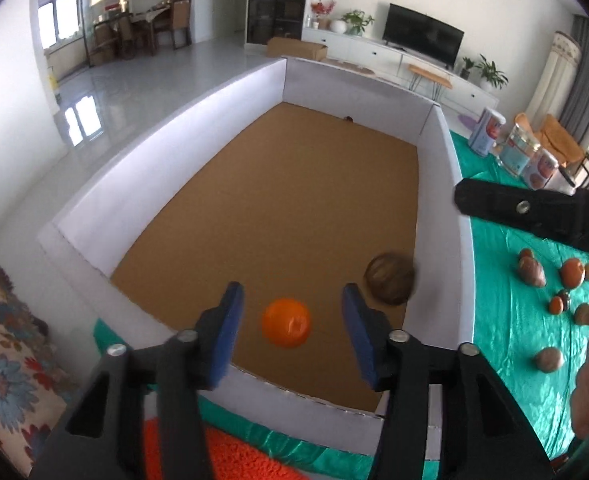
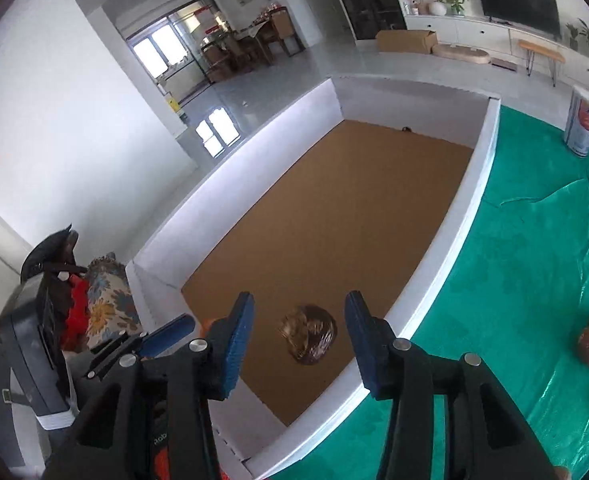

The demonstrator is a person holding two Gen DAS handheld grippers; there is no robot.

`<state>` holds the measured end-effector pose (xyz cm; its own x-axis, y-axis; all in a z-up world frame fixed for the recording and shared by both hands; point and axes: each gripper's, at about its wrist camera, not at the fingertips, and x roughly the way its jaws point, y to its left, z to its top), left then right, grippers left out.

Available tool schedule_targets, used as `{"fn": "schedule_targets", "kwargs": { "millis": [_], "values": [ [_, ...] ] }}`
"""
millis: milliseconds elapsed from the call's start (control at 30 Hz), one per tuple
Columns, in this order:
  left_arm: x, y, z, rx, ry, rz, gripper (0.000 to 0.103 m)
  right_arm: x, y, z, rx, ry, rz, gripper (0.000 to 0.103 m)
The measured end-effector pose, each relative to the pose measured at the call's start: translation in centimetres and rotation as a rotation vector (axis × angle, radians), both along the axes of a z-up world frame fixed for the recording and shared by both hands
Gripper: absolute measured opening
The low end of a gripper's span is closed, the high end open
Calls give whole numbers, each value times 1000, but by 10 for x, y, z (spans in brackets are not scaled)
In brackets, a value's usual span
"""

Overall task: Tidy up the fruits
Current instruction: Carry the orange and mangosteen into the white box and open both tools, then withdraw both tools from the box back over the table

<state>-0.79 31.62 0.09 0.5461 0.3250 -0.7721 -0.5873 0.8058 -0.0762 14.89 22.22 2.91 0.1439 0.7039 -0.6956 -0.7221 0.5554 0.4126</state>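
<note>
Left gripper [image 1: 290, 308] held open over the orange [image 1: 286, 322], right gripper [image 2: 299, 322] open above the brown fruit [image 2: 308, 334], both fruits released, seen in the white box [image 1: 210, 120].

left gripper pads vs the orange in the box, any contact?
Apart. In the left wrist view the orange sits between the left gripper fingers, with brown box floor visible on both sides of it, so neither pad touches it.

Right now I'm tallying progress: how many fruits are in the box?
2 clearly: an orange near the front wall and a brown fruit by the right wall of the box. A tiny dark speck at the far wall is too small to identify.
</note>
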Motion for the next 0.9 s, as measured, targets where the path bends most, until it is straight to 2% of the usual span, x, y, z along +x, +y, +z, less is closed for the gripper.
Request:
{"fn": "schedule_targets", "kwargs": {
  "millis": [33, 100, 200, 300, 400, 467, 500, 600, 633, 700, 900],
  "values": [
    [-1, -3, 3, 10, -14, 4, 71, 1, -16, 11, 31, -3, -18, 52],
    [1, -12, 12, 31, -45, -12, 78, 3, -55, 31, 70, -34, -67, 63],
    [17, -25, 27, 61, -94, -54, 88, 3, -123, 39, 67, -103, -142, 79],
    [28, -48, 40, 85, -167, -101, 94, 0, -215, 15, -35, -193, -259, 84],
    [45, -70, 42, 201, -212, -128, 96, -6, -312, -25, -203, -271, -415, 84],
    [67, -81, 33, 283, -176, -156, 96, -6, -376, -55, -337, -284, -521, 84],
    [79, -85, 24, 303, -129, -180, 96, -8, -407, -70, -391, -275, -579, 84],
    [105, -94, 1, 315, 6, -219, 95, -15, -479, -95, -451, -253, -726, 84],
    [108, -100, -3, 344, 28, -215, 92, -17, -495, -100, -455, -244, -766, 84],
    [103, -111, -3, 396, 24, -205, 92, -18, -515, -106, -438, -226, -822, 84],
    [92, -112, -2, 359, 3, -169, 93, -9, -519, -127, -405, -177, -885, 84]
  ]
}}
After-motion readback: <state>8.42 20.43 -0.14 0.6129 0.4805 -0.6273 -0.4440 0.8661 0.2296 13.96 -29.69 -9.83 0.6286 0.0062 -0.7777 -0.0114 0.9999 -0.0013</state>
